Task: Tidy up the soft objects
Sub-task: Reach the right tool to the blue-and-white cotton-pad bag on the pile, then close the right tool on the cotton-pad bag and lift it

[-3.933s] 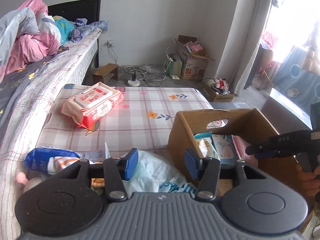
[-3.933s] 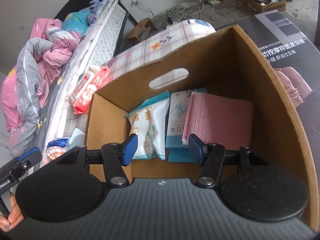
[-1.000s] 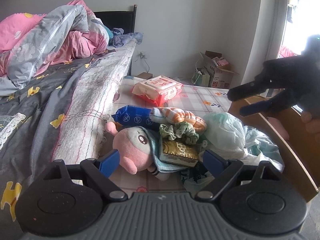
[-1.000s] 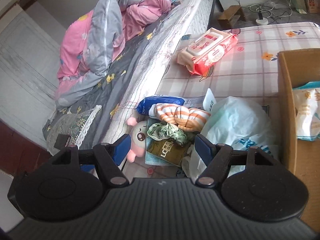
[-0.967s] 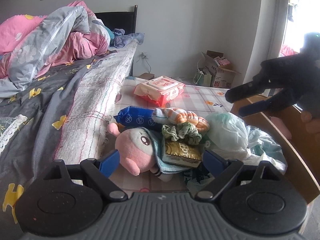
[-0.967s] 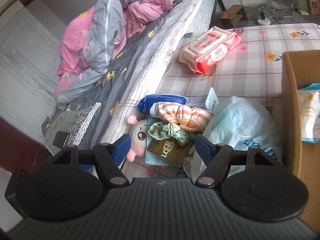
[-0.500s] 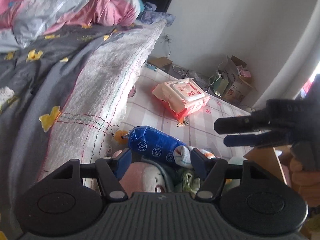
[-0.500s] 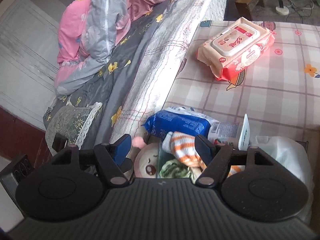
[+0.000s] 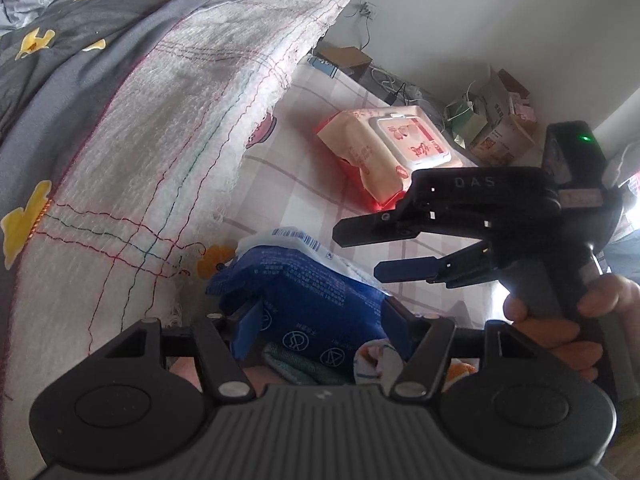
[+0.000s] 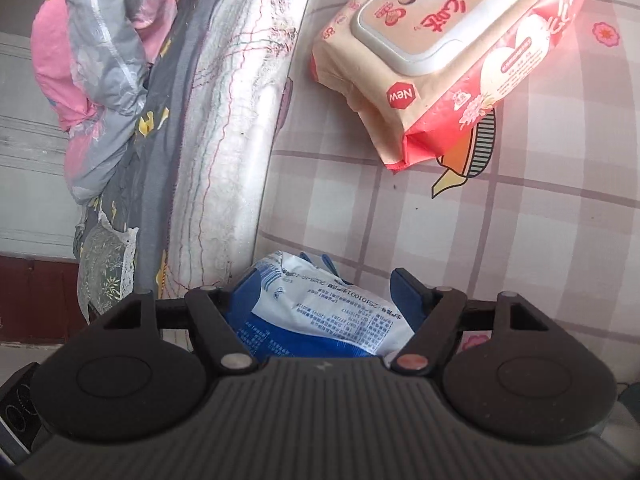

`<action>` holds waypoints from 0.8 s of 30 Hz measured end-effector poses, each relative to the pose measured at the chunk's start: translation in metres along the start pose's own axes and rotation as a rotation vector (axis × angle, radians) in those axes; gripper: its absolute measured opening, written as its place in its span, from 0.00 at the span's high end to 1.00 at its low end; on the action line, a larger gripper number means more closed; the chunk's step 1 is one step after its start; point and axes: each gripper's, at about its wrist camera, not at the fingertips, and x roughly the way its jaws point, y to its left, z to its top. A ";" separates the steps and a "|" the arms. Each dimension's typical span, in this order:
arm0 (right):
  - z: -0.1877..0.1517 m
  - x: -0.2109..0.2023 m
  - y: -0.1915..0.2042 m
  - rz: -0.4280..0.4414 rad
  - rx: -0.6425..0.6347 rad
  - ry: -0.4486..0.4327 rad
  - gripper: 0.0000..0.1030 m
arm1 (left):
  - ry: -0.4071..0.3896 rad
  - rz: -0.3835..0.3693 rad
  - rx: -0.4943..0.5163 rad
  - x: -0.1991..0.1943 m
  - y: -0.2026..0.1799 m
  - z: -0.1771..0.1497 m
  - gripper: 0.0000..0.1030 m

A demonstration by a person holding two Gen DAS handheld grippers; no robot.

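A blue and white soft pack (image 9: 316, 300) lies on the checked sheet beside the bed. My left gripper (image 9: 320, 328) is open, its fingers on either side of the pack's near end. My right gripper (image 10: 320, 300) is open, its jaws straddling the same blue pack (image 10: 320, 320) from above. In the left wrist view the right gripper (image 9: 360, 252) hovers just above the pack's right side. A pink and cream wet-wipes pack (image 10: 448, 52) lies further back; it also shows in the left wrist view (image 9: 384, 152).
The bed edge with a white woven blanket (image 9: 160, 152) and grey quilt (image 9: 60, 60) rises at the left. A striped sock (image 9: 376, 364) and teal cloth (image 9: 296, 368) lie under the left gripper. Cardboard boxes (image 9: 500, 120) stand by the far wall.
Both grippers have moved forward and down onto the blue pack. The plush toy and plastic bag have dropped out of view. The wipes pack looks much closer.
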 end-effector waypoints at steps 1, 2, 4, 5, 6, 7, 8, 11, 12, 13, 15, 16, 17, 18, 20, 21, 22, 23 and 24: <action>0.002 0.005 -0.002 0.003 0.008 0.016 0.30 | 0.015 0.003 -0.008 0.003 0.001 0.000 0.37; 0.002 0.011 -0.004 0.004 0.012 0.034 0.29 | 0.030 0.005 -0.020 0.007 0.004 0.002 0.37; 0.002 0.020 -0.004 -0.003 -0.006 0.057 0.26 | 0.048 0.006 -0.041 0.012 0.009 0.004 0.37; 0.002 0.023 -0.006 0.000 -0.009 0.064 0.24 | 0.054 0.007 -0.050 0.014 0.010 0.005 0.37; 0.003 0.022 -0.006 0.006 -0.005 0.057 0.24 | 0.057 0.009 -0.058 0.015 0.012 0.006 0.37; 0.004 0.021 -0.007 0.001 -0.001 0.050 0.24 | 0.061 0.010 -0.064 0.016 0.013 0.008 0.37; 0.006 0.018 -0.008 0.003 -0.002 0.032 0.24 | 0.064 0.010 -0.067 0.018 0.014 0.009 0.36; 0.012 0.015 -0.011 -0.001 -0.002 0.021 0.24 | 0.093 -0.006 -0.072 0.024 0.012 0.011 0.32; 0.013 0.018 -0.014 0.013 0.014 0.045 0.23 | 0.096 -0.005 -0.074 0.026 0.011 0.011 0.32; 0.012 0.021 -0.016 0.048 0.024 0.070 0.23 | 0.094 -0.005 -0.072 0.027 0.010 0.012 0.32; 0.010 0.025 -0.012 0.057 0.005 0.086 0.22 | 0.090 -0.006 -0.067 0.030 0.007 0.014 0.32; 0.009 0.025 -0.008 0.052 -0.014 0.088 0.22 | 0.089 -0.010 -0.066 0.032 0.005 0.015 0.32; 0.008 0.026 -0.006 0.054 -0.031 0.090 0.23 | 0.082 -0.003 -0.066 0.033 0.003 0.016 0.32; 0.007 0.027 -0.004 0.055 -0.042 0.085 0.27 | 0.068 0.001 -0.063 0.033 0.001 0.016 0.32; 0.007 0.026 -0.001 0.050 -0.063 0.082 0.40 | 0.030 0.006 -0.041 0.029 -0.005 0.020 0.32; 0.006 0.025 -0.001 0.060 -0.062 0.074 0.42 | 0.015 0.000 -0.032 0.027 -0.007 0.021 0.32; 0.006 0.024 -0.001 0.075 -0.060 0.071 0.43 | 0.004 -0.008 -0.024 0.024 -0.009 0.023 0.32; 0.006 0.023 -0.001 0.085 -0.066 0.068 0.46 | -0.009 -0.020 -0.012 0.021 -0.012 0.025 0.32; 0.006 0.021 0.001 0.090 -0.077 0.063 0.49 | -0.016 -0.027 -0.003 0.020 -0.014 0.026 0.33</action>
